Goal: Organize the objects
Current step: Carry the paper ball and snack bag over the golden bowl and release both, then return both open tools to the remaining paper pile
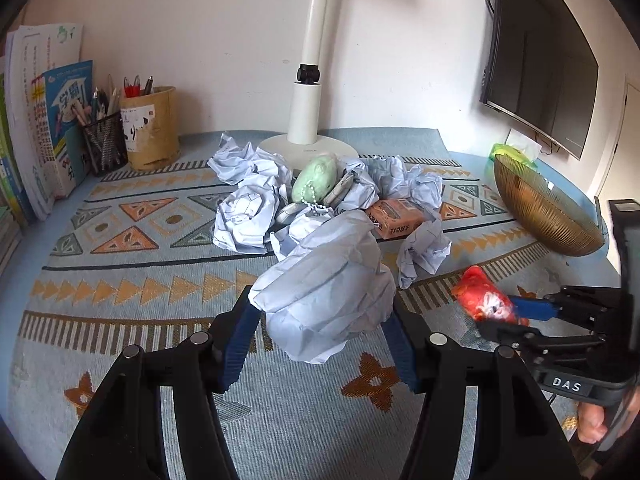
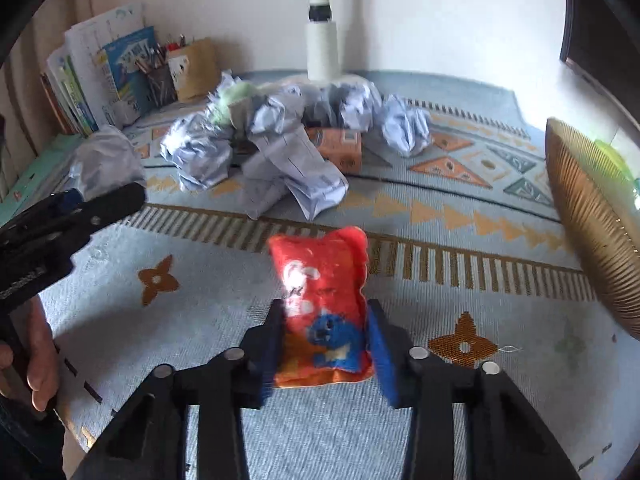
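Left wrist view: set close behind the left gripper (image 1: 322, 312), looking forward and down along its fingers across the patterned cloth (image 1: 160, 248) toward the back wall, lamp base (image 1: 308, 148) ahead, right gripper (image 1: 504, 316) entering at the right edge. Right wrist view: set close behind the right gripper (image 2: 324, 344), facing likewise, left gripper (image 2: 72, 208) entering at the left edge. Shared: crumpled paper pile (image 1: 256, 200) (image 2: 280, 148), lamp base (image 2: 320, 72), books (image 1: 52, 120) (image 2: 100, 76), gold bowl (image 1: 544, 204) (image 2: 592, 216).
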`<state>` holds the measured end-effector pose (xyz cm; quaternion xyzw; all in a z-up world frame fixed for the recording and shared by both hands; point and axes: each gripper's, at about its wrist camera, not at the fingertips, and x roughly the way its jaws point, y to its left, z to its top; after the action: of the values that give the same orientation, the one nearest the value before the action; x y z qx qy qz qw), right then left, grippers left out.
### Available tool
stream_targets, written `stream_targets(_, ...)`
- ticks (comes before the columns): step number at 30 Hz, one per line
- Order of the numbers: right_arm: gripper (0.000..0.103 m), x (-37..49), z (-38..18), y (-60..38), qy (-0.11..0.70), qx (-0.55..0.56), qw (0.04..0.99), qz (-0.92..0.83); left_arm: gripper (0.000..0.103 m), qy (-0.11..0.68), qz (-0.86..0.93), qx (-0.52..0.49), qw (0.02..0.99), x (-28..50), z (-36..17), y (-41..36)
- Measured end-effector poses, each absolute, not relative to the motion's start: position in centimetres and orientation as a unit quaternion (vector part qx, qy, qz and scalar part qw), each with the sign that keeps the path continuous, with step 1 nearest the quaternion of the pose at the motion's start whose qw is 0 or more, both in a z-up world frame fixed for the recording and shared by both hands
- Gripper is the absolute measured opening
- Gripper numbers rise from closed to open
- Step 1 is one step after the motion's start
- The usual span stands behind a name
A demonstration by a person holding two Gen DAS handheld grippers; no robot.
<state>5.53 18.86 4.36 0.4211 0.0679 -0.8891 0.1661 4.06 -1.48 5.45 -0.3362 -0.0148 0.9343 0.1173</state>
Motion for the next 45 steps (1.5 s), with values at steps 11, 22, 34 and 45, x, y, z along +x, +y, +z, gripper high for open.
stream_targets(11, 0.033, 11.0, 10.5, 28.0, -0.032, 0.365, 0.149, -0.919, 0.057, 0.01, 0.929, -0.336, 0.154, 5.2, 8.7, 2.7)
stream_targets(22, 0.034, 11.4, 21.9, 42.6, -0.129, 0.232, -0.031, -0.964, 0.057, 0.005, 0.905, -0.23, 0.357, 3.7, 19.9, 19.2)
stream_targets(34, 0.059, 5.1, 15.2, 51.0, -0.248, 0.314, -0.109, -0.91, 0.102, 0.053, 0.886, -0.298, 0.352, -2.9, 13.8, 28.8)
stream_targets(45, 0.065, 7.3, 20.9, 41.1, -0.168, 0.269, 0.01, -0.948, 0.102, 0.004, 0.953, -0.175, 0.248, 5.2, 20.3, 14.5)
